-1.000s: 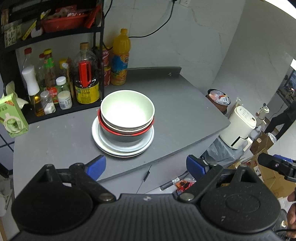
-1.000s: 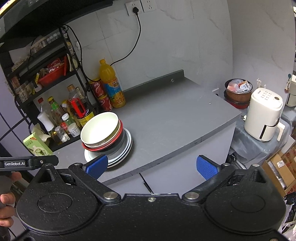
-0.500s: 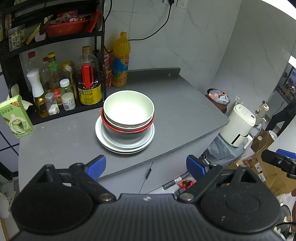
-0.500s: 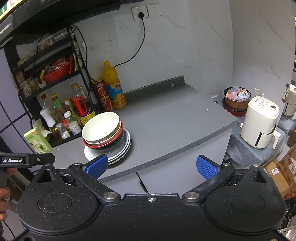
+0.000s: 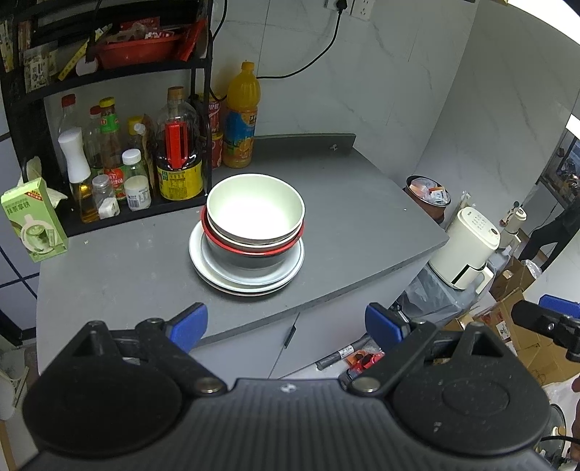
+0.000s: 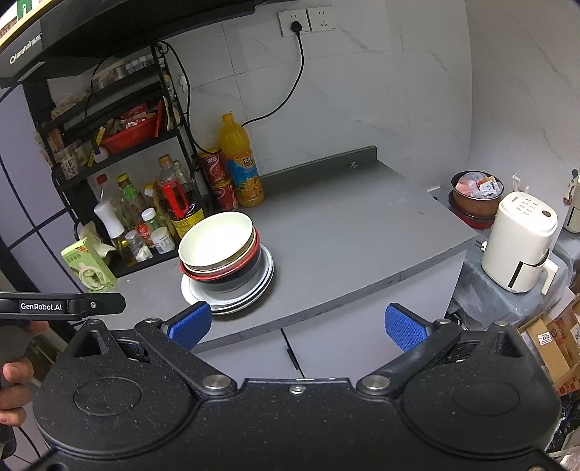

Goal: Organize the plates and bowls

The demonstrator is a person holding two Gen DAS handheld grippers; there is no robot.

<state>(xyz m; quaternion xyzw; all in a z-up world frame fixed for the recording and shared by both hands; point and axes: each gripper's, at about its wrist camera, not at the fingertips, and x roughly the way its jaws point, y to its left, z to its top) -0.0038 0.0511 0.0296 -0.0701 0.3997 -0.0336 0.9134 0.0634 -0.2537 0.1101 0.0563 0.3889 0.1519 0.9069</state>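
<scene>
Dim, cool indoor light; sharp centre, strong fisheye curvature at edges.

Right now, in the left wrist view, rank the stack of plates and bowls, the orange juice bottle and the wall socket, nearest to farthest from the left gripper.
1. Stack of plates and bowls: straight ahead of the left gripper, mid-counter.
2. Orange juice bottle: behind the stack, by the rack.
3. Wall socket: high on the wall, farthest.

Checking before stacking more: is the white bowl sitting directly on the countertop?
No, the white bowl rests on other bowls atop stacked plates.
</scene>
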